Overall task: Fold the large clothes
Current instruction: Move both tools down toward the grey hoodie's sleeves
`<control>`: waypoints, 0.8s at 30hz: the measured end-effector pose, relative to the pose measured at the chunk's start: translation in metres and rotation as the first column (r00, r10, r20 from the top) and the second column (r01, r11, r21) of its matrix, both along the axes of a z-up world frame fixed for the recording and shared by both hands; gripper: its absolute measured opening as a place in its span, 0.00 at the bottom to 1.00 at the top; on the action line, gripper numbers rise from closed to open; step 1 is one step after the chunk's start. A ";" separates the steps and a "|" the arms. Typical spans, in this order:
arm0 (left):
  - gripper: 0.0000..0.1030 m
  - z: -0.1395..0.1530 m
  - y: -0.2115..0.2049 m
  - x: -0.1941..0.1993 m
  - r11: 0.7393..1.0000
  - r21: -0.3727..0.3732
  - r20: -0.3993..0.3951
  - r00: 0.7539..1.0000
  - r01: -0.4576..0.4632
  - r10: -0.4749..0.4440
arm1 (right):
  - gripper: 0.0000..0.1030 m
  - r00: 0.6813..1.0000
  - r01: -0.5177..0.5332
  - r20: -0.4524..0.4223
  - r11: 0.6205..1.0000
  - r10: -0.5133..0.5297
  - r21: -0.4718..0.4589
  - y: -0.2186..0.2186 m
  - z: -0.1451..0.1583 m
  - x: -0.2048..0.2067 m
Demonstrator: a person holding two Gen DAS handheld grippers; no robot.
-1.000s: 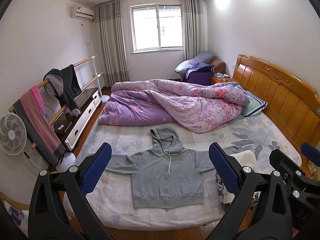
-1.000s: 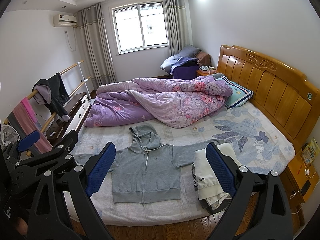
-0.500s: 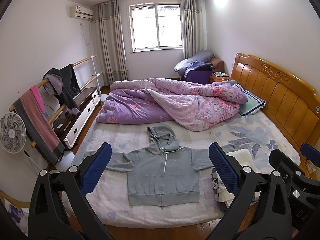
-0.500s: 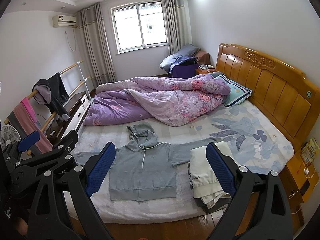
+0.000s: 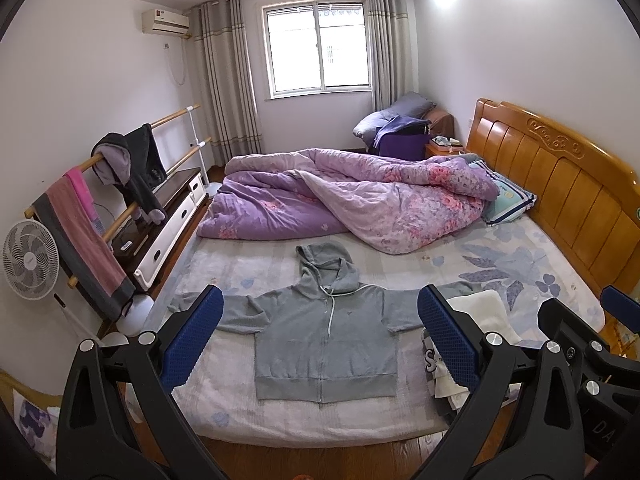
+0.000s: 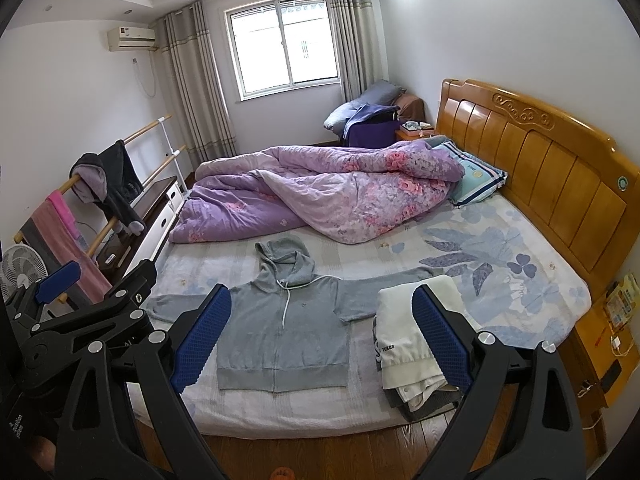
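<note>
Grey zip hoodie (image 5: 326, 340) lies flat on the near half of the bed (image 5: 520, 280), front up, zip closed, hood (image 5: 322, 256) pointing toward the window, hem toward the bed's near edge. Both sleeves spread straight out to the sides; white drawcord trails down the chest. In the right wrist view the same hoodie (image 6: 284, 332) sits left of centre.

Just beside the hoodie's sleeve on the headboard side: a stack of folded clothes (image 6: 404, 344), cream garment on top, darker pieces under it, near the bed's edge. The sleeve end reaches the stack; whether it runs under it cannot be told.

Left tongs (image 5: 320, 336): blue-padded fingers spread wide apart, nothing between them, held in the air off the near edge of the bed, hoodie framed between the pads. Right tongs (image 6: 322, 336): likewise spread wide, nothing held, clear of the bedding, hoodie and stack both visible between the fingers. The two rigs sit side by side, each visible at the edge of the other's view.

Farther back: rumpled purple floral quilt (image 5: 352, 200) across the far half of the bed, a pillow (image 5: 506, 200) against the wooden headboard (image 5: 560, 184). Beside the bed, a clothes rail (image 5: 120, 176) hung with garments, and a white fan (image 5: 28, 260). Wooden floor (image 6: 340, 452) below.
</note>
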State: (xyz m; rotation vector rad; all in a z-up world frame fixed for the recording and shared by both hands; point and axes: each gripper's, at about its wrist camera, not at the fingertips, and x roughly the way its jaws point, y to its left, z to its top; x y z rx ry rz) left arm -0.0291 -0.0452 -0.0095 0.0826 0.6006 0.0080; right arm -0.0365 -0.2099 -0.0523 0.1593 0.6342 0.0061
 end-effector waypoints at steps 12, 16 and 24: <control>0.95 -0.027 0.027 0.038 0.998 0.011 -0.046 0.997 -0.062 0.062 | 0.86 0.997 -0.064 -0.045 0.998 0.064 0.005 0.017 -0.020 0.039; 0.95 -0.043 0.051 0.061 0.996 0.010 -0.070 0.994 -0.085 0.086 | 0.86 0.993 -0.090 -0.074 0.996 0.089 -0.006 0.043 -0.034 0.068; 0.95 -0.099 0.156 0.154 0.995 -0.048 -0.180 0.980 -0.092 0.082 | 0.86 0.979 -0.129 -0.164 0.991 0.120 -0.045 0.141 -0.078 0.161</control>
